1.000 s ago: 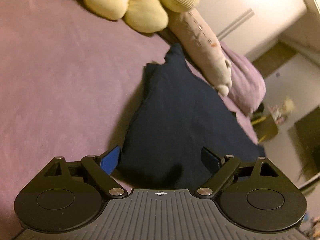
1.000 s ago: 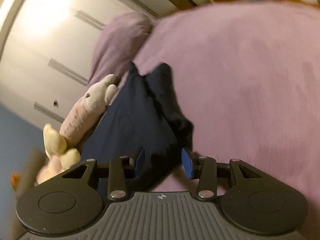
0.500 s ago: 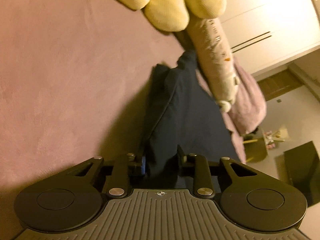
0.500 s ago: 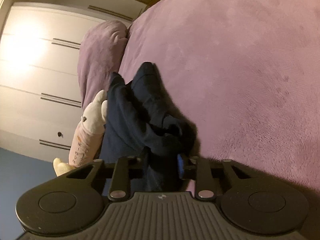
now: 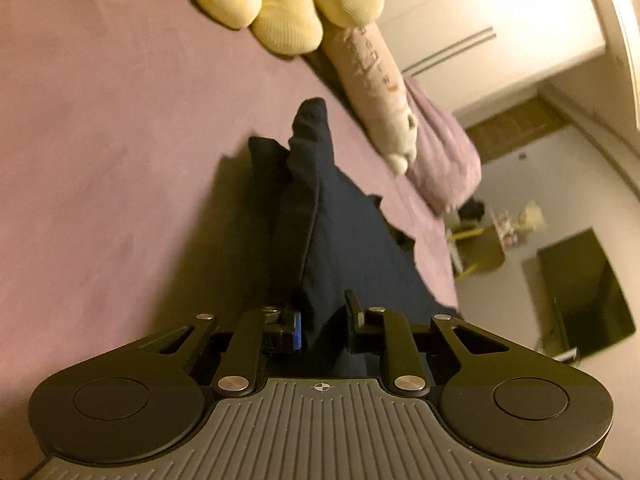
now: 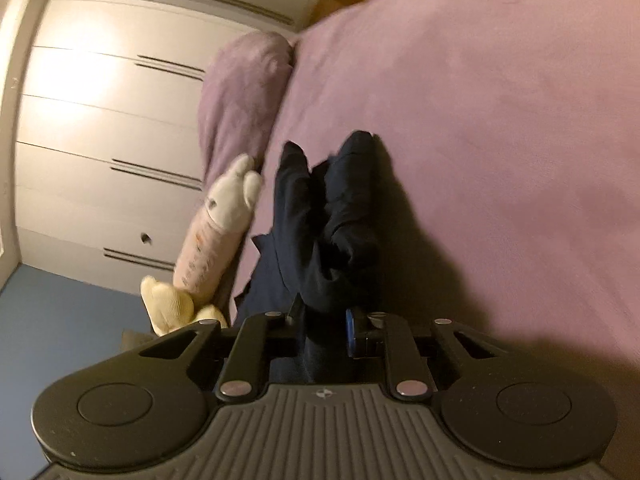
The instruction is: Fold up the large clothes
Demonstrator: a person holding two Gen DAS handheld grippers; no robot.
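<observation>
A dark navy garment hangs stretched above the purple bed. My left gripper is shut on one end of it, and the cloth runs away from the fingers in a bunched ridge. My right gripper is shut on the other end of the navy garment, which drapes in folds ahead of the fingers. The garment's far tips point toward the head of the bed. The gripped cloth hides the pad faces.
A yellow flower plush and a long pink plush lie along the bed's edge by a purple pillow. The pink plush and pillow show in the right view before white wardrobe doors. A dark screen stands beyond.
Both grippers went from open to shut on the navy garment, then lifted it off the bed so it now hangs bunched between them.
</observation>
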